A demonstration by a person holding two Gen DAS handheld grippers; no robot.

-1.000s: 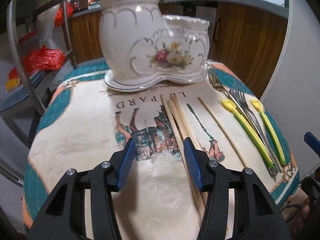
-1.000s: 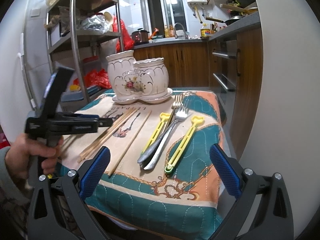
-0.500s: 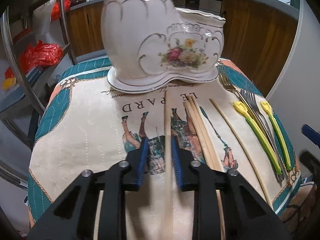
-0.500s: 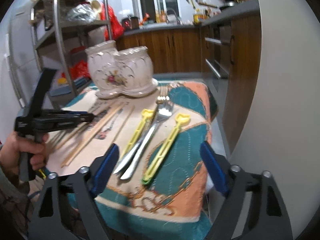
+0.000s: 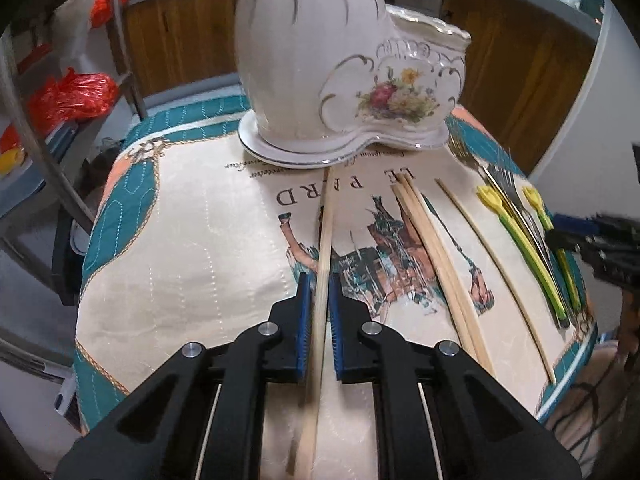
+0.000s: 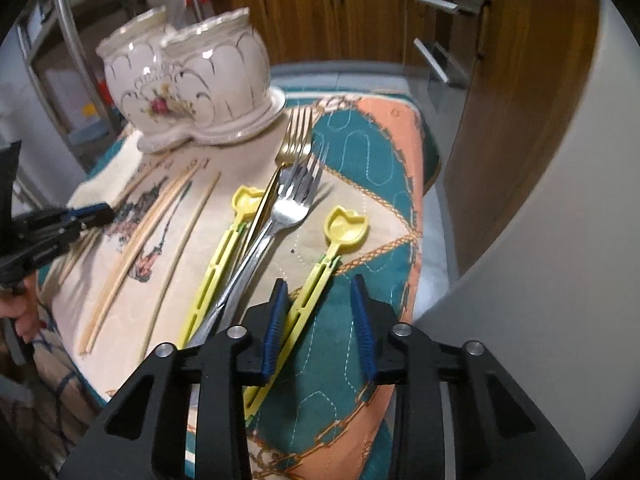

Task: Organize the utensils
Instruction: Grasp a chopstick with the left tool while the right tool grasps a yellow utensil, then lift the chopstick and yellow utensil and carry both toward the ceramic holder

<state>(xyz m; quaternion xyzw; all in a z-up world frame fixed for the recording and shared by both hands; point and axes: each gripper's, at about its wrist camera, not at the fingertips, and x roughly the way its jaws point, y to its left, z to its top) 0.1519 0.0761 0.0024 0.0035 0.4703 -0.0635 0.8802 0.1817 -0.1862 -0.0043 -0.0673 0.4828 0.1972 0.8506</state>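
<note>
My left gripper (image 5: 319, 286) is shut on a wooden chopstick (image 5: 325, 232) that points toward the white floral ceramic utensil holder (image 5: 344, 64). More chopsticks (image 5: 432, 248) lie to its right on the cloth. My right gripper (image 6: 319, 296) is open, low over the table, with the right-hand yellow plastic utensil (image 6: 320, 268) between its fingers. Beside it lie another yellow utensil (image 6: 224, 252), a silver fork (image 6: 280, 216) and a gold fork (image 6: 294, 140). The holder also shows in the right wrist view (image 6: 188, 80).
A printed cloth (image 5: 192, 240) covers the small table. A metal shelf rack (image 5: 36, 128) with red bags stands left. Wooden cabinets (image 6: 512, 112) stand behind and right. The table's right edge is close to my right gripper.
My left gripper closed on one chopstick and moved it left, closer to the holder. My right gripper dropped down and forward over the right yellow utensil, its jaws narrowing.
</note>
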